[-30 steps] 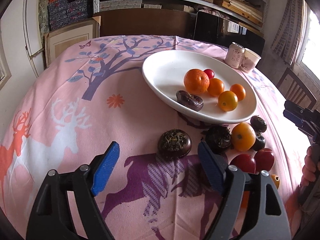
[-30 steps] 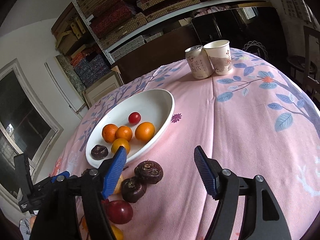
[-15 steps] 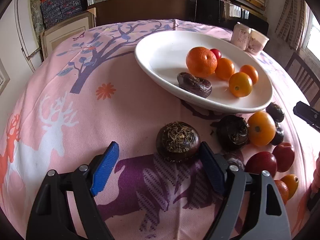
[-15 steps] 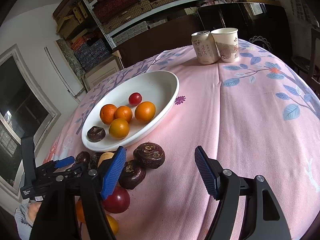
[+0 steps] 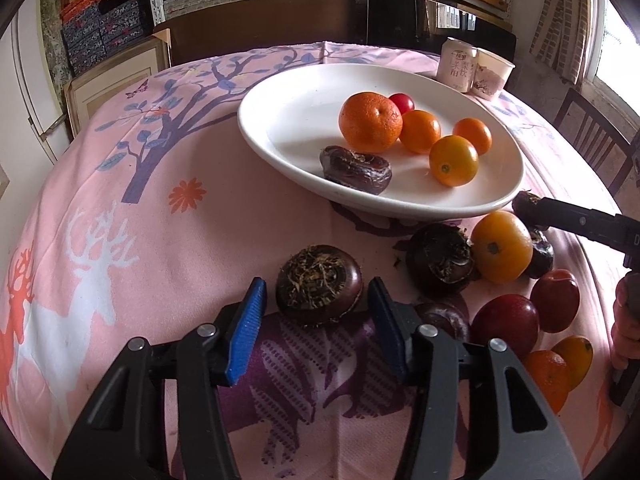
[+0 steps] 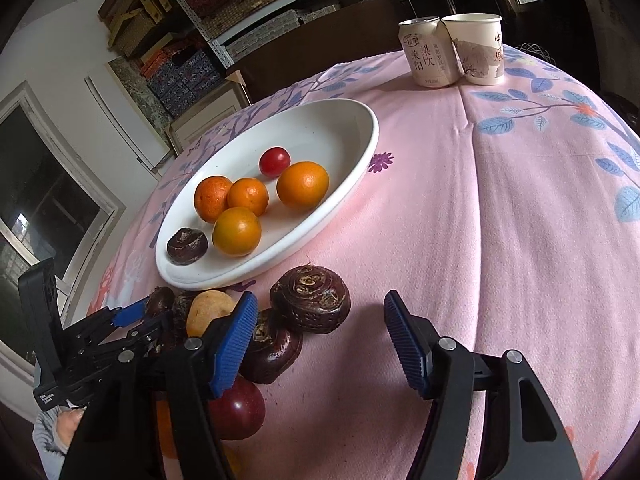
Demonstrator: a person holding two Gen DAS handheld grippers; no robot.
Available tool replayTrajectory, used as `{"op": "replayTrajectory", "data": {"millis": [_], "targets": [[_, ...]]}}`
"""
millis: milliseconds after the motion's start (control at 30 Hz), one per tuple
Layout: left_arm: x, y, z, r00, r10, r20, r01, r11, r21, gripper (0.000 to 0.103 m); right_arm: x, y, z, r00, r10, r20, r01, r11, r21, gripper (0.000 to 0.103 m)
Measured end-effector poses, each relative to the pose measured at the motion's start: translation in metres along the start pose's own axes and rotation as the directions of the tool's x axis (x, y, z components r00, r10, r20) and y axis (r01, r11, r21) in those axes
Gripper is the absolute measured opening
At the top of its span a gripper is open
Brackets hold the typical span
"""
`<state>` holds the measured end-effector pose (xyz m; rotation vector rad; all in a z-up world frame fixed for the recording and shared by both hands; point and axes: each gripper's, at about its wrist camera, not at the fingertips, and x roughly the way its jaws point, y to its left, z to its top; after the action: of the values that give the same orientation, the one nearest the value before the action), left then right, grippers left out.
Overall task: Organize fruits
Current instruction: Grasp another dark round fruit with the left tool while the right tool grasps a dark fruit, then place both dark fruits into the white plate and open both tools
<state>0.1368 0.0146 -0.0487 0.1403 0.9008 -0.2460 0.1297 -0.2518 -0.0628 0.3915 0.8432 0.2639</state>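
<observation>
**Left gripper straddles a chestnut beside the plate**

The left gripper point(image 5: 316, 316) sits low over the tablecloth point(image 5: 192, 248), level and pointing toward the plate point(image 5: 288, 120). Its blue pads point(image 5: 246, 328) stand apart on either side of a dark water chestnut point(image 5: 319, 283); a narrow gap shows at each side, so nothing is clamped. The chestnut rests on the cloth, rough side up, just short of the plate's near rim.

The right gripper point(image 6: 318, 344) hovers above the cloth, tilted down toward the fruit pile, fingers wide apart and holding nothing. Its left pad point(image 6: 234, 344) overlaps a second chestnut point(image 6: 310, 304) and a third point(image 6: 272, 346) lying just below it. In that view the left gripper shows at the lower left, its tips among the fruit.

Loose on the cloth near the plate lie a yellow-orange tomato point(image 5: 501, 245), another chestnut point(image 5: 440, 258), two red plums point(image 5: 505, 326) and small oranges point(image 5: 550, 376).

On the plate are a tangerine point(image 5: 370, 121), three smaller orange fruits point(image 5: 420, 131), a cherry tomato point(image 5: 402, 102) and one chestnut point(image 5: 356, 168). A can point(image 6: 426, 52) and a paper cup point(image 6: 478, 48) stand touching at the table's far side.
</observation>
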Motion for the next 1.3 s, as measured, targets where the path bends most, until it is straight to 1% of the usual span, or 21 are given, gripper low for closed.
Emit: {"op": "replayTrajectory", "data": {"millis": [33,100,133,167,200,300,467,567,633,733,867,967,1133,1300], "targets": [[0.0,-0.001,0.0,1.0,-0.004,0.001,0.004,1.0,0.004,0.047,0.001,-0.001,0.001,1.0,0.004,-0.001,-0.004,1.0,0.004,0.065],[-0.001,-0.002,0.0,1.0,-0.005,0.004,0.005,1.0,0.012,0.045,0.002,-0.001,0.001,1.0,0.002,0.001,-0.002,1.0,0.006,0.058],[-0.001,-0.003,0.0,1.0,-0.007,0.005,0.007,1.0,0.014,0.042,0.004,0.0,0.001,1.0,0.003,-0.004,-0.003,1.0,0.002,0.051],[-0.002,-0.003,-0.001,1.0,-0.009,0.005,0.009,1.0,0.014,0.042,0.004,0.0,0.001,1.0,0.016,-0.008,-0.016,1.0,0.001,0.042],[-0.002,-0.003,-0.001,1.0,-0.01,0.006,0.01,1.0,0.014,0.042,0.006,0.0,0.001,0.999,0.032,-0.019,-0.032,1.0,0.002,0.043],[-0.003,-0.002,-0.001,1.0,-0.016,0.006,0.016,1.0,0.009,0.042,0.005,0.002,-0.001,1.0,0.022,-0.013,-0.022,1.0,-0.015,0.042],[-0.007,0.0,-0.003,1.0,-0.015,0.017,0.015,1.0,-0.002,0.042,-0.003,0.0,-0.003,0.999,0.038,0.004,-0.038,0.999,-0.008,0.042],[-0.018,0.001,-0.004,0.999,-0.007,0.053,0.007,1.0,-0.012,0.042,-0.016,0.0,-0.005,0.999,0.034,0.038,-0.034,0.999,-0.014,0.042],[-0.03,0.003,-0.004,0.996,0.0,0.092,0.002,1.0,-0.022,0.042,-0.025,-0.001,-0.007,0.997,0.043,0.068,-0.042,0.999,-0.011,0.042],[-0.048,0.009,-0.002,0.989,-0.012,0.144,0.02,0.999,-0.049,0.042,-0.043,-0.001,-0.007,0.99,0.058,0.128,-0.057,0.998,-0.011,0.042],[-0.054,0.012,0.024,0.987,-0.018,0.158,0.028,0.998,-0.062,0.042,-0.057,0.005,0.0,0.98,0.062,0.188,-0.059,0.998,-0.025,0.042],[-0.046,0.01,0.053,0.988,-0.001,0.157,0.01,0.998,-0.055,0.042,-0.054,0.015,0.02,0.981,0.068,0.182,-0.059,0.997,-0.055,0.042],[-0.02,0.011,0.094,0.989,-0.005,0.146,0.017,0.997,-0.08,0.042,-0.03,0.034,0.057,0.984,0.058,0.166,-0.043,0.995,-0.093,0.042],[0.011,0.016,0.113,0.992,-0.015,0.124,0.028,0.994,-0.106,0.042,0.007,0.036,0.091,0.99,0.027,0.14,-0.014,0.996,-0.091,0.042]]}}
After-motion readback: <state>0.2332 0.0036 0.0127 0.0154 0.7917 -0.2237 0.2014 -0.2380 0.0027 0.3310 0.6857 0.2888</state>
